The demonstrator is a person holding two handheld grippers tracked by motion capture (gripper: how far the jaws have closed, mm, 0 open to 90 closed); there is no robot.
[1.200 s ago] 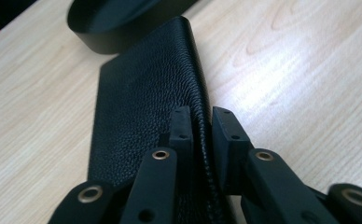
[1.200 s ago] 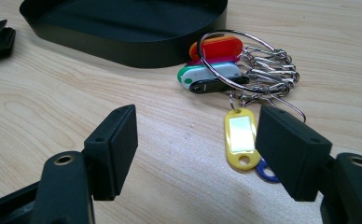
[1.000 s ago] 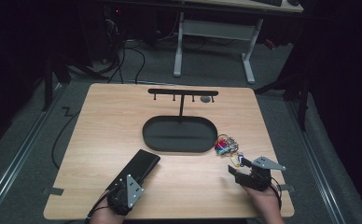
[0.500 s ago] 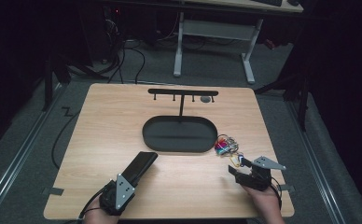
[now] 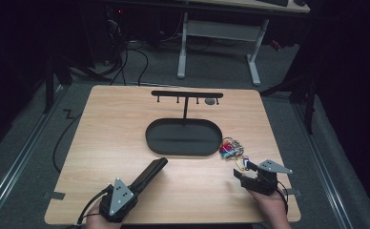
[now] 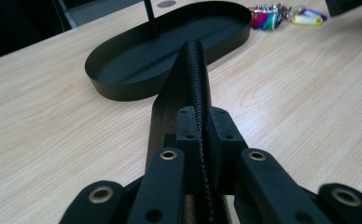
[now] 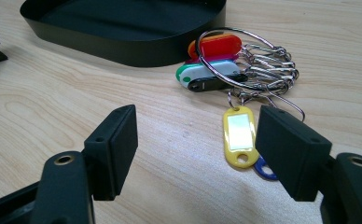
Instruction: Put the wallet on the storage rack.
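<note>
1. left gripper has its jaws clamped tight on the stitched edge of a long black case (glasses case or a slim wallet, can't say which). In the left gripper view the case runs straight out from the jaws toward the oval black tray

2. from the high view, the far tip of the case sits just short of the tray's near rim, not over it and not inside. I can't tell whether it's resting on the table or a hair above it

3. right gripper has its jaws wide with nothing between the pads. It's parked just in front of the bunch of keys, and the yellow tag lies just inside the right-hand jaw, untouched

4. tray itself looks empty, and so do the pegs on the hanger bar behind it

5. so my read: case is grabbed but not delivered, keys not picked up at all. Early days, most of the job's left
</note>
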